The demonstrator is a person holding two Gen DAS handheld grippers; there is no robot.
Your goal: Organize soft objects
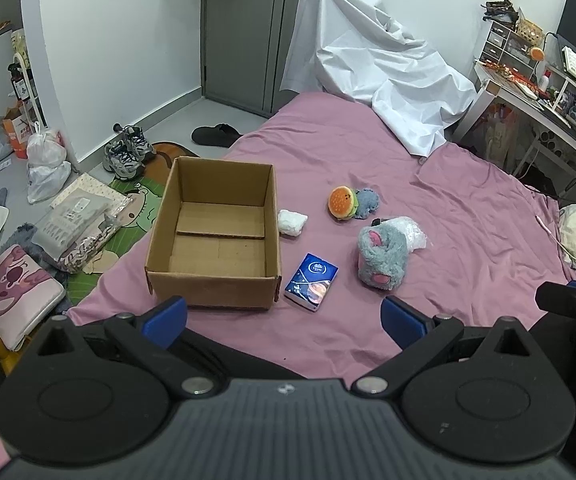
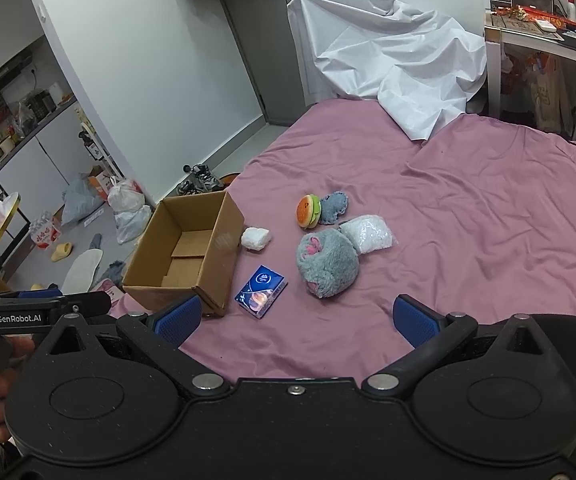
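An open, empty cardboard box (image 1: 216, 236) (image 2: 186, 256) stands on the pink bed. Right of it lie a white soft bundle (image 1: 291, 222) (image 2: 255, 237), a blue tissue pack (image 1: 311, 281) (image 2: 261, 291), a burger plush (image 1: 343, 201) (image 2: 308, 211) against a small blue-grey plush (image 1: 368, 202) (image 2: 334, 207), a grey furry plush (image 1: 382, 258) (image 2: 326, 263) and a clear bag of white filling (image 1: 410, 232) (image 2: 366, 235). My left gripper (image 1: 284, 316) is open and empty, near the box's front. My right gripper (image 2: 296, 318) is open and empty, in front of the tissue pack and grey plush.
The pink bed sheet (image 1: 468, 220) (image 2: 468, 208) is wide and wrinkled on the right. A white cloth (image 1: 376, 60) (image 2: 392, 52) drapes the far end. Shoes (image 1: 126, 152), bags and cushions clutter the floor left. A desk (image 1: 548, 92) stands far right.
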